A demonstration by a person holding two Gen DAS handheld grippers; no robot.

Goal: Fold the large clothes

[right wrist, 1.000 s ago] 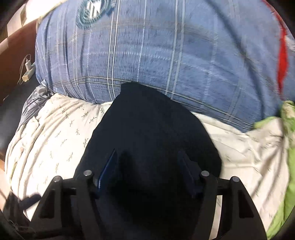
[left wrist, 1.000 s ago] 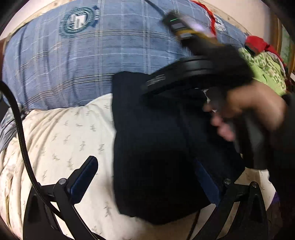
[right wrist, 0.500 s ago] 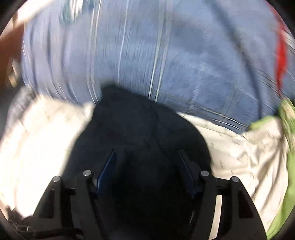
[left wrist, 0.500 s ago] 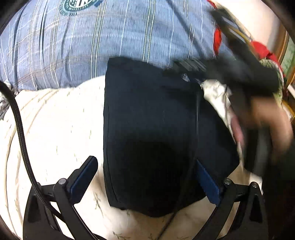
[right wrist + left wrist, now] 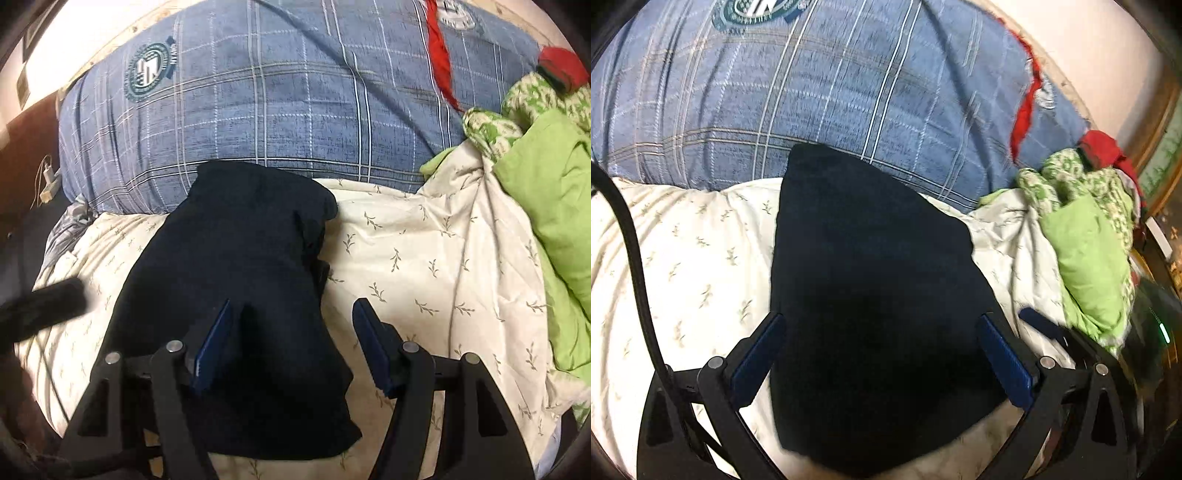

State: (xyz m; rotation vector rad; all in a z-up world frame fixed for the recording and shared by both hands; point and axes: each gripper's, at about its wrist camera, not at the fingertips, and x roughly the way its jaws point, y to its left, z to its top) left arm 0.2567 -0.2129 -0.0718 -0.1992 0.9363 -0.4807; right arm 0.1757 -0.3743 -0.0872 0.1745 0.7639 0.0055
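Observation:
A dark navy garment (image 5: 871,295) lies folded into a compact shape on the cream leaf-print bedcover (image 5: 683,266), its far end against the blue plaid pillow (image 5: 820,92). My left gripper (image 5: 879,325) hovers over its near half, jaws wide open and straddling the cloth without pinching it. In the right wrist view the same garment (image 5: 236,280) sits left of centre. My right gripper (image 5: 291,310) is open above its right edge, the left finger (image 5: 218,332) over the cloth, the right finger (image 5: 369,339) over the bare bedcover (image 5: 424,266).
A bright green cloth heap (image 5: 1086,258) with red fabric (image 5: 1104,147) lies at the right; it is also in the right wrist view (image 5: 550,206). A black cable (image 5: 631,243) crosses the left side. A charger (image 5: 48,181) rests off the bed at left.
The right gripper and its hand have left the top of the garment and moved off to the right. The left view now has the garment centred. Both grippers stay open.

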